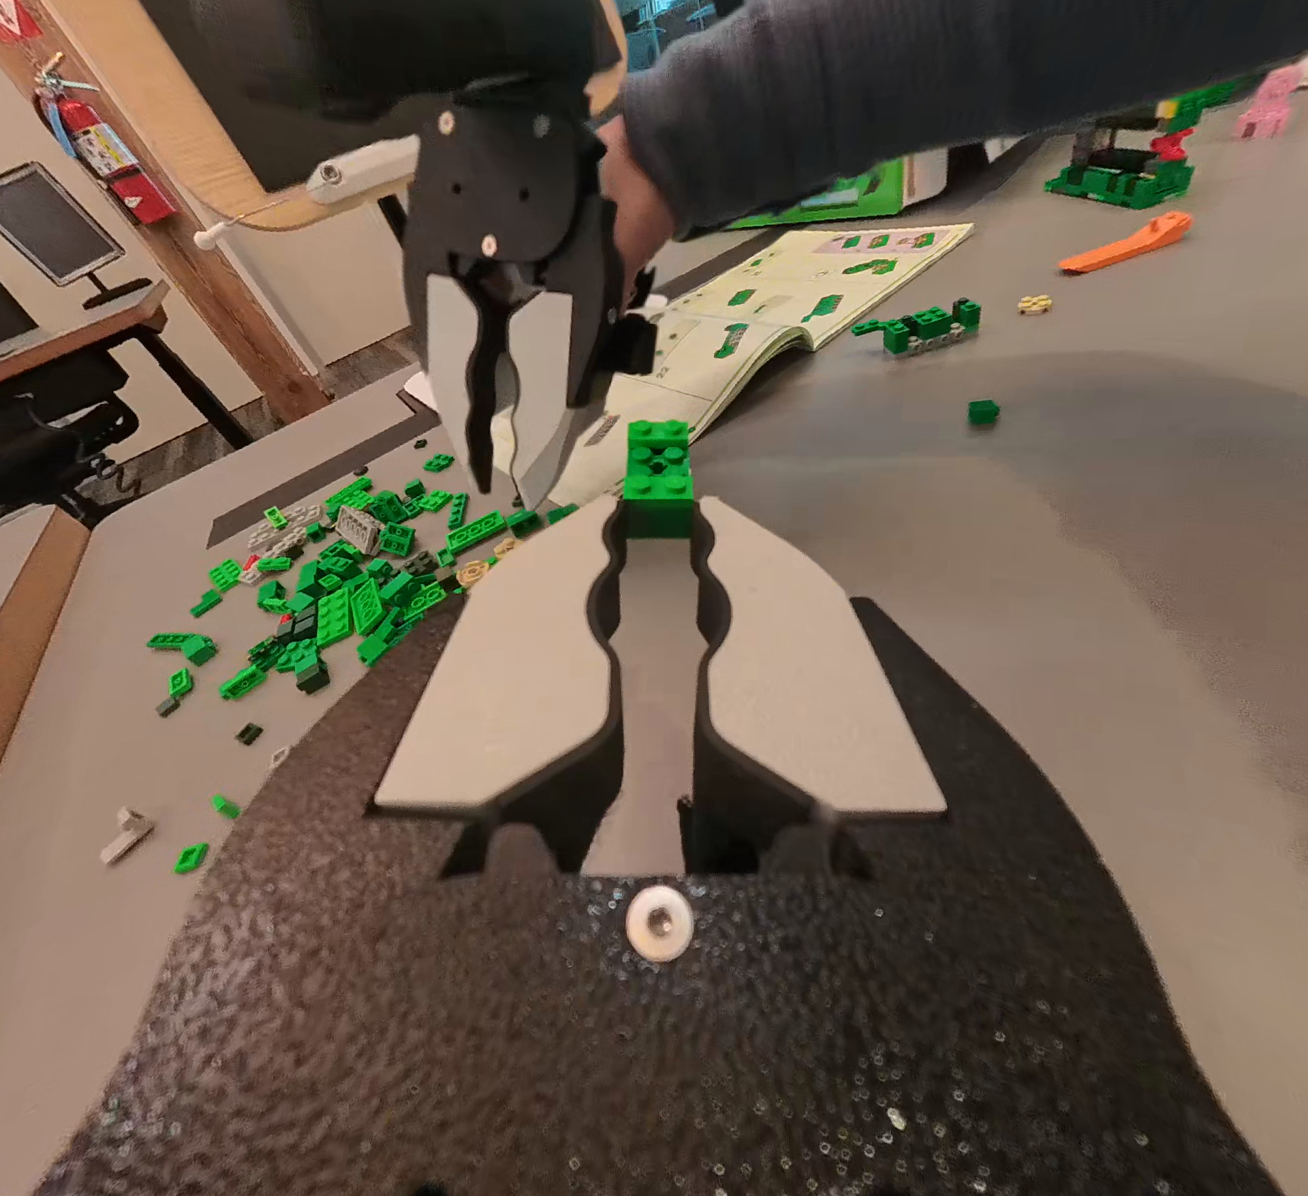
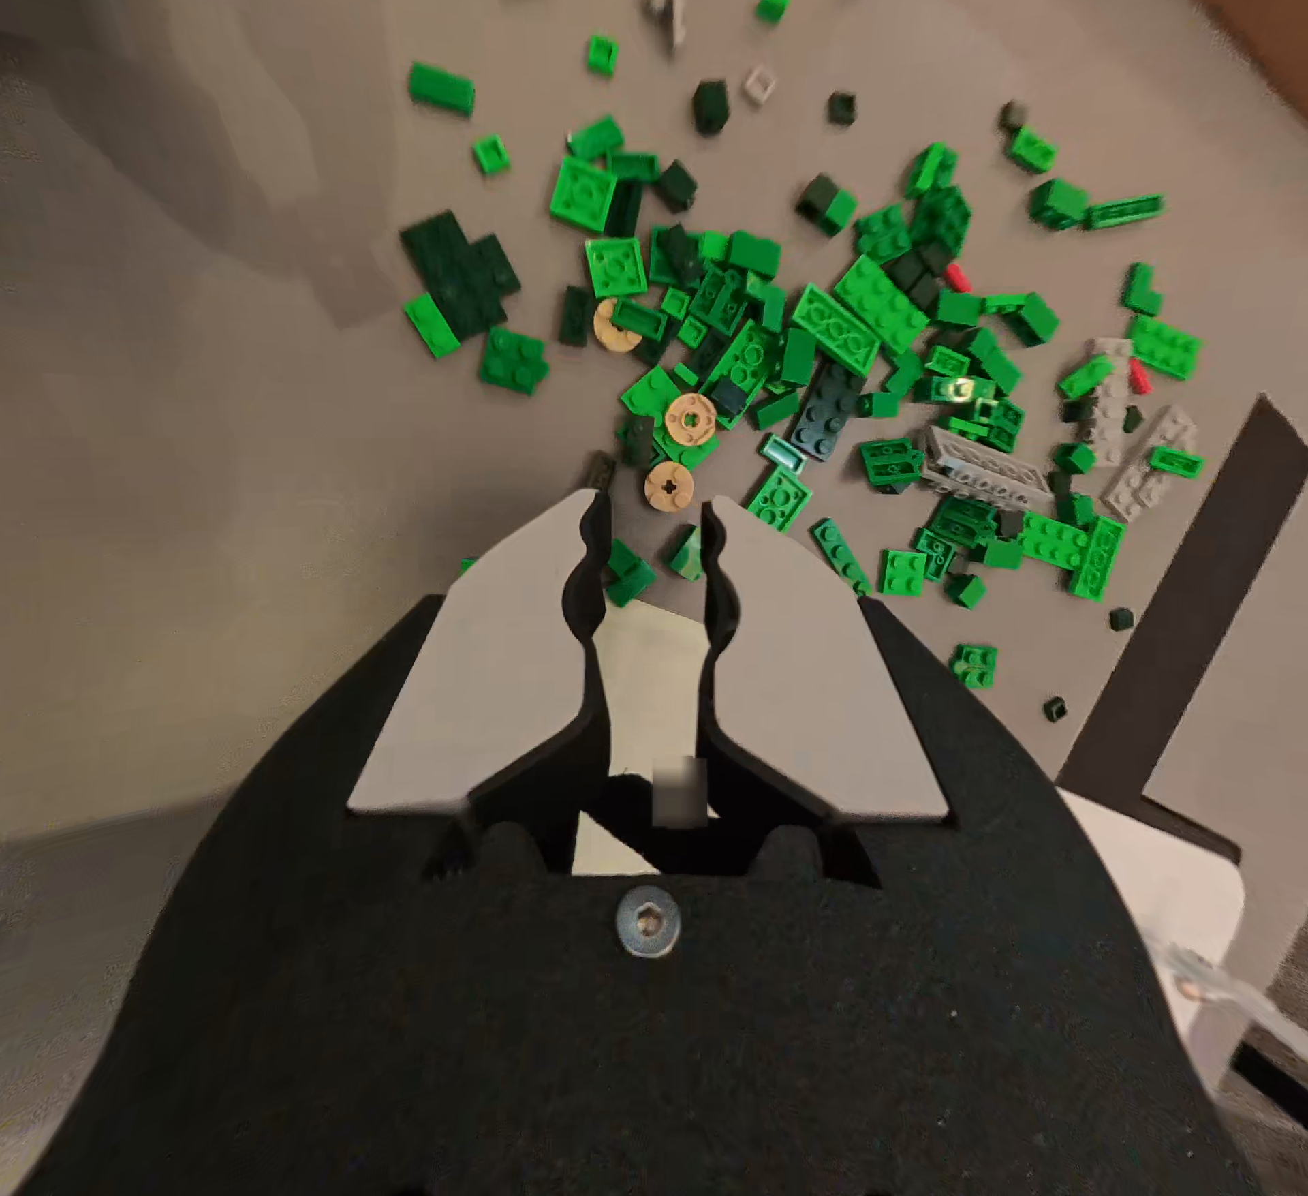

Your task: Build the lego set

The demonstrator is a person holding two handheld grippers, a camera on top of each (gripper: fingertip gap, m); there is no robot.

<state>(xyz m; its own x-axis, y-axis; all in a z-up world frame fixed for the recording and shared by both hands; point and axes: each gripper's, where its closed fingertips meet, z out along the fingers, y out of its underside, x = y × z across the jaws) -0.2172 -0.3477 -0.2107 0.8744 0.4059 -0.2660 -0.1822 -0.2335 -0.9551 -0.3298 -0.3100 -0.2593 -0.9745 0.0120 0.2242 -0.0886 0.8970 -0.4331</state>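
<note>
My left gripper [image 1: 658,510] is shut on a small bright green brick stack [image 1: 658,468] and holds it above the grey table. My right gripper [image 1: 504,479] points down over the near edge of a pile of loose green, dark green and grey bricks [image 1: 340,567]. In the right wrist view, the right gripper [image 2: 655,507] is open by a narrow gap and empty. A tan round plate [image 2: 669,486] lies just beyond its fingertips, with the pile [image 2: 849,348] spread ahead and to the right.
An open instruction booklet [image 1: 778,305] lies behind the held stack. A partial green build [image 1: 920,326], an orange separator tool [image 1: 1125,241] and a single dark green brick [image 1: 984,411] sit to the right. A larger green model [image 1: 1118,171] stands at the back right. Across from one pair of fingers to the other is roughly 12 centimeters. The partial green build [image 1: 920,326] is about equally far from each gripper, around 25 centimeters.
</note>
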